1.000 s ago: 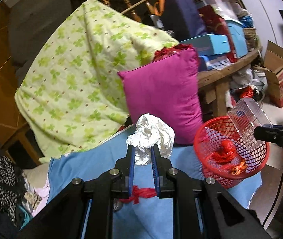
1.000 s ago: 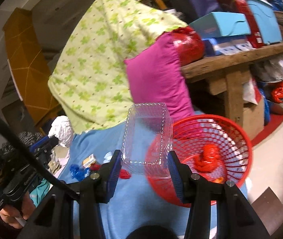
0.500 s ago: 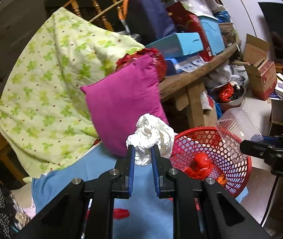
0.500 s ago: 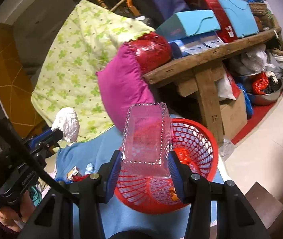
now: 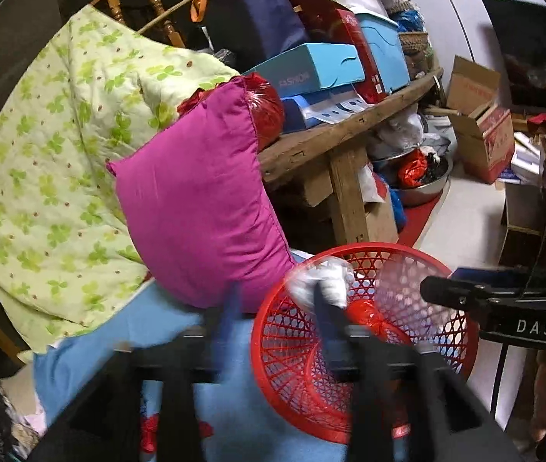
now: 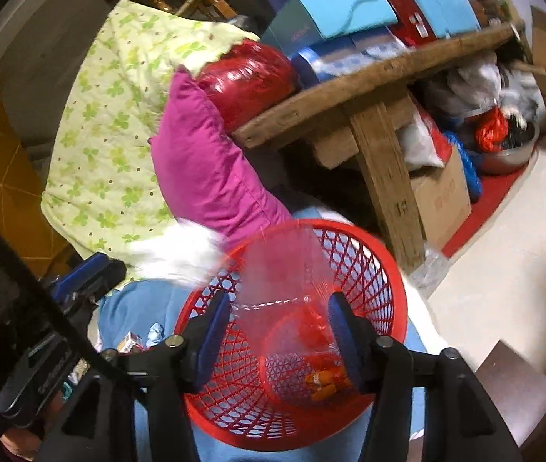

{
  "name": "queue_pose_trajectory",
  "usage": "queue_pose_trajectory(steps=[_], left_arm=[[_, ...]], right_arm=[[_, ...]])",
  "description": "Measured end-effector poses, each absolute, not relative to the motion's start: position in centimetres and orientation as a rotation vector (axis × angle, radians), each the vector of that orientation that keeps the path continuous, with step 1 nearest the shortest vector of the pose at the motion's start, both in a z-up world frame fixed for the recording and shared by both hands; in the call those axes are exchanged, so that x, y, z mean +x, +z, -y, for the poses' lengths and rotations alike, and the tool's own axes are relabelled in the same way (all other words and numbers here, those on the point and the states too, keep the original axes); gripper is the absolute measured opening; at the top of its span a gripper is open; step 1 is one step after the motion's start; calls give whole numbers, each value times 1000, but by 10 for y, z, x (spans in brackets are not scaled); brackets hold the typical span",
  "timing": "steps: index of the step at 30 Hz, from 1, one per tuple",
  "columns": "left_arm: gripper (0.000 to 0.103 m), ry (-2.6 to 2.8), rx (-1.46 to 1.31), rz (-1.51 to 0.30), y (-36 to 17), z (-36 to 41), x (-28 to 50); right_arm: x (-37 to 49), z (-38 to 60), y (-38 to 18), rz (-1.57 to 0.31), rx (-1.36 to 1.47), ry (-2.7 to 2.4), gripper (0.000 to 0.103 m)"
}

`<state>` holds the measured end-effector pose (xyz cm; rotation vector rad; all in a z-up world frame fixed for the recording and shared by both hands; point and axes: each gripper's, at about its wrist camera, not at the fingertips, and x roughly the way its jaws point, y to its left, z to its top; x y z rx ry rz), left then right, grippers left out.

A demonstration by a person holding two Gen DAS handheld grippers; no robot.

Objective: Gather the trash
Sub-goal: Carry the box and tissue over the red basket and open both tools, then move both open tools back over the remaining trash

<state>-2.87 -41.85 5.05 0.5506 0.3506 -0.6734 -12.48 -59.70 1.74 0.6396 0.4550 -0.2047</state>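
Note:
A red mesh basket (image 5: 369, 247) (image 6: 353, 231) stands on the blue cloth with red trash (image 5: 365, 315) inside. My left gripper (image 5: 276, 315), blurred, hangs at the basket's left rim with its jaws opening. The white crumpled paper (image 5: 319, 281) (image 6: 180, 254) is loose by the right finger, over the rim. My right gripper (image 6: 278, 331) is above the basket, its jaws also opening. The clear plastic container (image 6: 280, 269), blurred, sits between its blue pads and tips into the basket. In the left wrist view the right gripper (image 5: 465, 296) shows at the right.
A magenta pillow (image 5: 203, 208) and a green-patterned quilt (image 5: 61, 154) lean behind the basket. A wooden bench (image 5: 349, 131) stacked with boxes stands to the right. Small scraps (image 6: 134, 340) and a red scrap (image 5: 149, 427) lie on the blue cloth (image 5: 157, 331).
Both grippers have come down over the red basket. The left jaws, shut on the white paper before, have parted. The right jaws have widened and the clear container is slipping down.

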Motion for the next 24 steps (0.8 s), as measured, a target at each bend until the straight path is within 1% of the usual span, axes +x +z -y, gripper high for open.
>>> queue_pose_trajectory(steps=[1, 2, 5, 10, 14, 19, 22, 24], left_arm=[[78, -681, 531, -351, 50, 415, -27], [79, -690, 505, -346, 52, 409, -25], [79, -680, 463, -349, 57, 387, -19], [79, -580, 415, -352, 61, 320, -6], [79, -436, 405, -366, 54, 242, 3], [79, -200, 376, -432, 28, 125, 23], [79, -87, 318, -512, 8, 61, 36], [79, -55, 286, -548, -4, 33, 41]], right_arm=[[-123, 599, 14, -459, 663, -195, 60], [-123, 601, 12, -458, 681, -185, 60], [-126, 600, 11, -452, 694, -187, 60], [-135, 582, 30, -399, 643, -178, 60], [-130, 556, 50, -369, 593, -113, 60], [-101, 488, 72, -374, 472, 40, 60], [-75, 444, 73, -419, 399, 119, 60], [-52, 412, 65, -472, 364, 169, 60]])
